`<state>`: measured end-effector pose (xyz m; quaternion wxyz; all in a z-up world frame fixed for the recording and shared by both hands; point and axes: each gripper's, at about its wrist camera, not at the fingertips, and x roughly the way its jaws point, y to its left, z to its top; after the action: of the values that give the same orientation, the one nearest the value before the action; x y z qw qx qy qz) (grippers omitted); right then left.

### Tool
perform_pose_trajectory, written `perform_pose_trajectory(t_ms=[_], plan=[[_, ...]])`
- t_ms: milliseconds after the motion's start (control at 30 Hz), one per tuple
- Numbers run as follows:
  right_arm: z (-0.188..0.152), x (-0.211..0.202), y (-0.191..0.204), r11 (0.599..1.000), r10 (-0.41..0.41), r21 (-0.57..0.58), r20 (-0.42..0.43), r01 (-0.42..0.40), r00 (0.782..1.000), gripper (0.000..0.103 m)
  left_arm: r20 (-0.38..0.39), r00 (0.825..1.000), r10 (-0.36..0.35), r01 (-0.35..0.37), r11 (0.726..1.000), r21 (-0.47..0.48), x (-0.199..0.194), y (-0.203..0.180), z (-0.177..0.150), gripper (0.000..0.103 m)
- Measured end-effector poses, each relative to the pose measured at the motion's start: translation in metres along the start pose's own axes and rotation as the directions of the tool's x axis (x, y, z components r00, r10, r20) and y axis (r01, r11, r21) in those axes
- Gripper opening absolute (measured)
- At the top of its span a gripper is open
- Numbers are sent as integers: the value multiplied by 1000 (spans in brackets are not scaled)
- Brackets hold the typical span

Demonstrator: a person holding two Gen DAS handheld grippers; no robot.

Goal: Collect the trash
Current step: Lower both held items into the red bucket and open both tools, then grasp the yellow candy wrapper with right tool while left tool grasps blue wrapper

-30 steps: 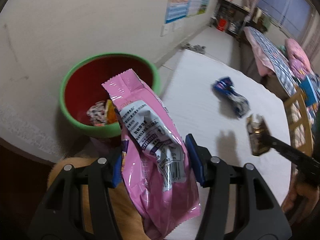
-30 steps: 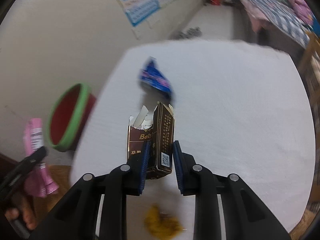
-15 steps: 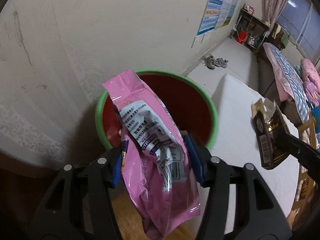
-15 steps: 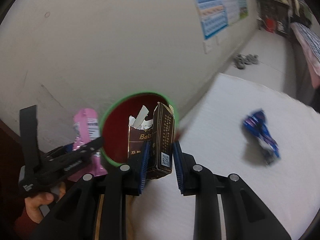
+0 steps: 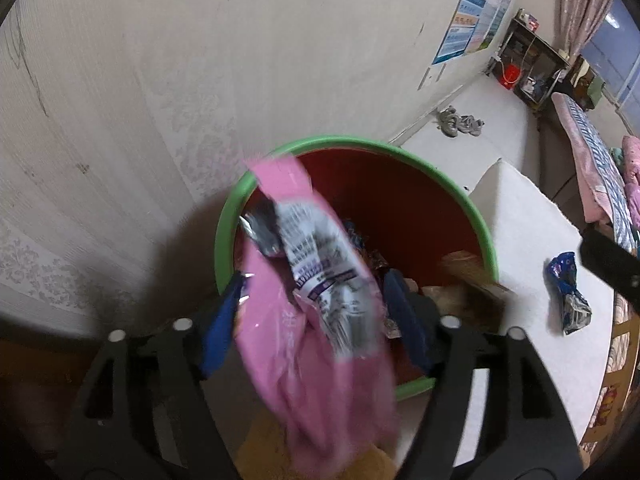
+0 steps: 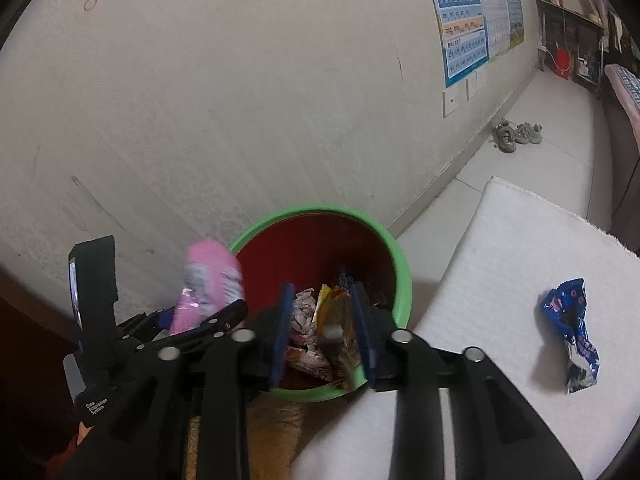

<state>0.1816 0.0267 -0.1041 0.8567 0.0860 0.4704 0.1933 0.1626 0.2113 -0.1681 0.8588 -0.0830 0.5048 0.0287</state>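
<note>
Now pink packet [image 5: 316,312] loose between opening left hand-held gripper [image 5: 316,320] pads

A blue-and-white poster [image 6: 466,32] hung on the pale wall [image 6: 240,100], a pair of grey shoes [image 6: 516,135] lay on the floor by the skirting, and a red bucket [image 6: 562,62] stood under a dark shelf [image 6: 572,24].

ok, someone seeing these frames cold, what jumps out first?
The pink bag, blurred, between the open pads of the left claw, right above the green-rimmed red bin by the wall. In the right wrist view the right claw, its jaws just opened, hangs over the same bin with a blurred brown box between its pads. A blue wrapper lies alone on the white table.
</note>
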Motion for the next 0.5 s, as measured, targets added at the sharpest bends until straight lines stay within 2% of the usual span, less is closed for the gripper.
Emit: perform_pose_trajectory(t_ms=[33,200,333,500], plan=[[-1,-3,-2,1000,3,5,8,-3,1000,50,6,1000,5,-5,1000,0,-1,-1,-2,76],[-18,-29,-23,1000,-12,25,17,12,1000,52,12,1000,-5,4,1000,14,-8,-8,-13,77],[-54,-63,-56,993,-116,6,-3,116,993,52,48,999,-2,0,999,39,-22,-22,-23,81],[-120,-98,-109,965,-257,20,-90,260,962,53,51,999,-8,5,997,76,-27,-52,-41,81]])
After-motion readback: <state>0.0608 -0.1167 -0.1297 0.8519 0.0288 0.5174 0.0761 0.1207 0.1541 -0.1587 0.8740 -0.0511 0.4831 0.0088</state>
